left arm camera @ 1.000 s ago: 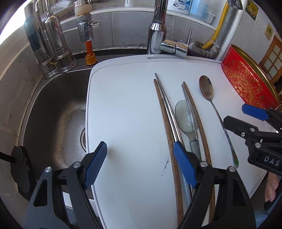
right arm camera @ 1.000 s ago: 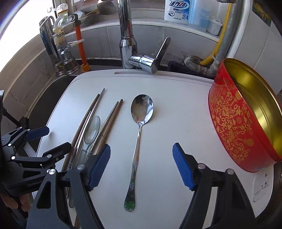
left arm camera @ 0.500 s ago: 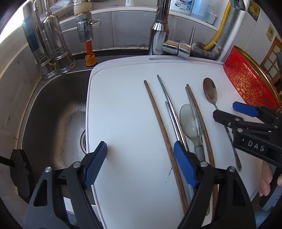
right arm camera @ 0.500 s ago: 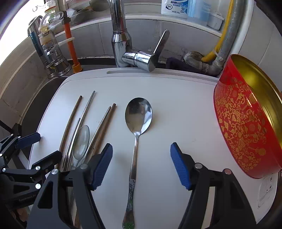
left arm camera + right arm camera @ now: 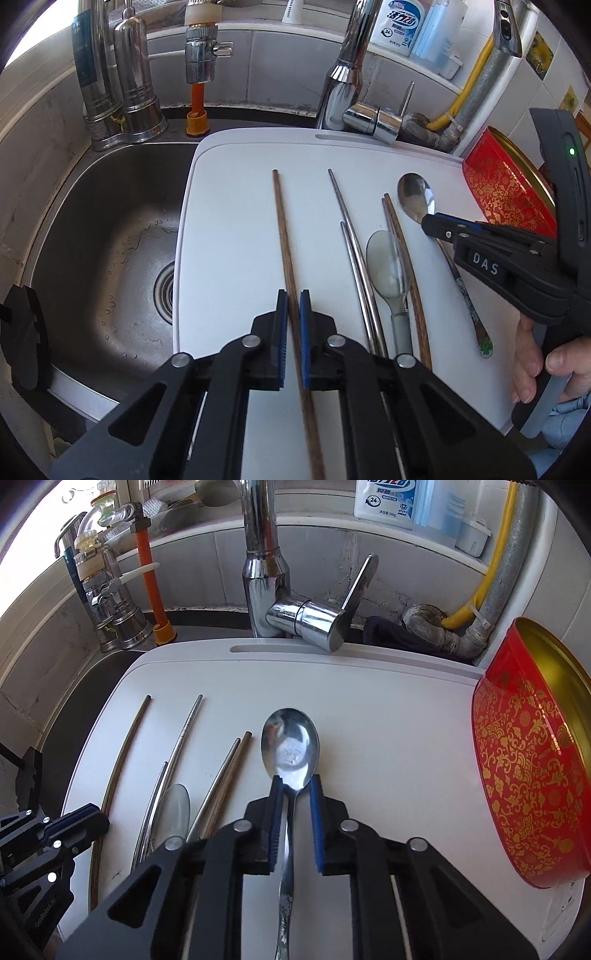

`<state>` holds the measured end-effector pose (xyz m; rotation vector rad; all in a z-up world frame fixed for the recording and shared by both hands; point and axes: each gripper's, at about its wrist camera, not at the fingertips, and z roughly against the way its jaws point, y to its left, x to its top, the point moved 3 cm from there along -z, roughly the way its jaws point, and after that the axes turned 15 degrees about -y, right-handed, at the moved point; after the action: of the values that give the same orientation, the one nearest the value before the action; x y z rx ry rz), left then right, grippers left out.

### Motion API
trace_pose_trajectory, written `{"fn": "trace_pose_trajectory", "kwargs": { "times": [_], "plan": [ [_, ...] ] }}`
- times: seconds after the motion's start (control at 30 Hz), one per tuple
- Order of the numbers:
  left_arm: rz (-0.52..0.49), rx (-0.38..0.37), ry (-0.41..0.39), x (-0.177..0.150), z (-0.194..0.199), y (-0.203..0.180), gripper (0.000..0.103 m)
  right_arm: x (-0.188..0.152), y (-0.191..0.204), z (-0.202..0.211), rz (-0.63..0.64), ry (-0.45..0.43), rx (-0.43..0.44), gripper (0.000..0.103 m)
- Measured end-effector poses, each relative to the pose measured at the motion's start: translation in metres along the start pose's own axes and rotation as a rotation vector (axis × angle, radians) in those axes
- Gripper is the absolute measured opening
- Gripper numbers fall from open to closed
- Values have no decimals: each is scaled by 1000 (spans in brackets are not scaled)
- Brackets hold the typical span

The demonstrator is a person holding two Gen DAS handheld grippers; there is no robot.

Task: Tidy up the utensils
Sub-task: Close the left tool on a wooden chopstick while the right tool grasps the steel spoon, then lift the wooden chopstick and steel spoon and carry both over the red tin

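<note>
On the white board [image 5: 229, 206] lie several utensils. My left gripper [image 5: 292, 295] is closing, its blue pads pressed on a dark wooden chopstick [image 5: 284, 236] that lies apart at the left. My right gripper [image 5: 295, 781] is closing too, its pads pinching the neck of a shiny metal spoon [image 5: 290, 746] just below the bowl. In the left wrist view the right gripper [image 5: 430, 223] sits at that spoon [image 5: 415, 195]. Between them lie steel chopsticks [image 5: 343, 210], a pale spoon [image 5: 386, 266] and a second wooden chopstick [image 5: 406, 258].
A red and gold tin [image 5: 528, 757] leans at the board's right edge. The steel sink basin [image 5: 103, 240] drops away left of the board. A chrome faucet [image 5: 266, 590] and pipes stand behind it. A hand [image 5: 543, 365] holds the right gripper.
Both grippers went from wide open to closed, the left onto the wooden chopstick, the right onto the spoon's neck. The right gripper moved forward along the spoon.
</note>
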<state>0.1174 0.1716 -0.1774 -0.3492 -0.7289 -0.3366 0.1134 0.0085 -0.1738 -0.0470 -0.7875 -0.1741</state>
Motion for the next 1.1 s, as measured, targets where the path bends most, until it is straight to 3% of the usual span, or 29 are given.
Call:
{"fn": "trace_pose_trajectory", "kwargs": {
  "times": [0.2, 0.57, 0.87, 1.1],
  "plan": [
    [44, -10, 20, -4, 7, 0, 5, -3, -12, 7, -40, 6, 15, 3],
    [78, 2, -23, 1, 31, 2, 5, -2, -24, 54, -55, -43, 54, 1],
    [60, -16, -88, 19, 61, -18, 5, 10, -28, 112, -58, -142, 88, 1],
    [18, -53, -178, 50, 87, -71, 5, 31, -68, 173, -71, -287, 93, 1]
  ]
}}
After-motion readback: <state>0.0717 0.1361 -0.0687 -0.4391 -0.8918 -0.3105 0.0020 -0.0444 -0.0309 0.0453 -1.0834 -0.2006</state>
